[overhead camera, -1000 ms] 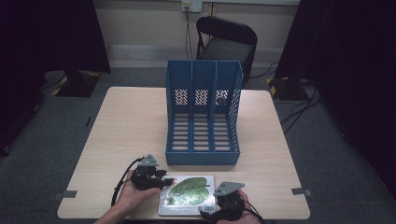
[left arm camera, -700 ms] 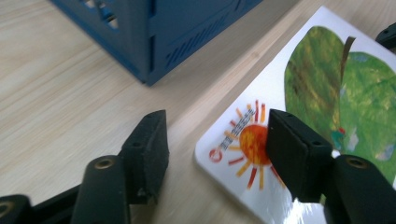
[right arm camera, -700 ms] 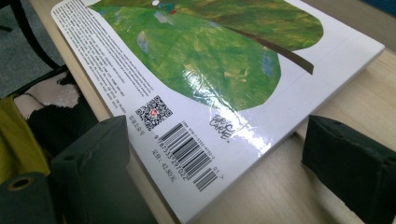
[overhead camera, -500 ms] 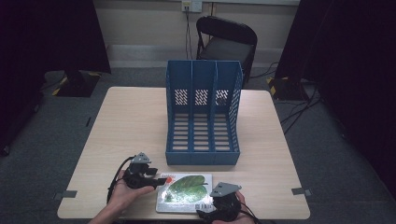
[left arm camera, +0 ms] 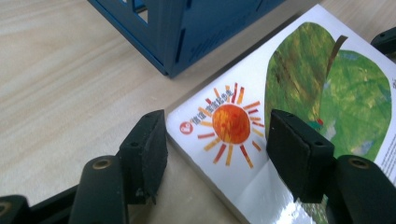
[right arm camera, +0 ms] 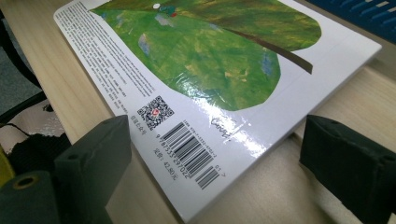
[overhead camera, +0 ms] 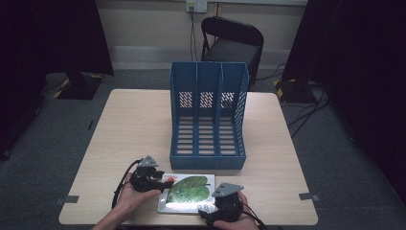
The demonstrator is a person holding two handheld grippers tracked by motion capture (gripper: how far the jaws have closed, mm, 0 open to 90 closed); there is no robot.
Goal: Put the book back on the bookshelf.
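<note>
High view: a book (overhead camera: 187, 194) with a green leaf cover lies flat at the desk's (overhead camera: 129, 129) near edge, just in front of a blue file rack (overhead camera: 208, 115). Left gripper (overhead camera: 152, 178) sits at its left corner, jaws wide apart, straddling that corner. Right gripper (overhead camera: 218, 207) is at its near right corner, jaws wide, holding nothing.

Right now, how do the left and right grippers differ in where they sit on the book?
The left gripper straddles the book corner with the orange sun, one jaw over the bare table; the right gripper straddles the corner with the barcode. The left sits nearer the blue file rack, the right at the table's near edge. Both are open, neither clamping.
</note>
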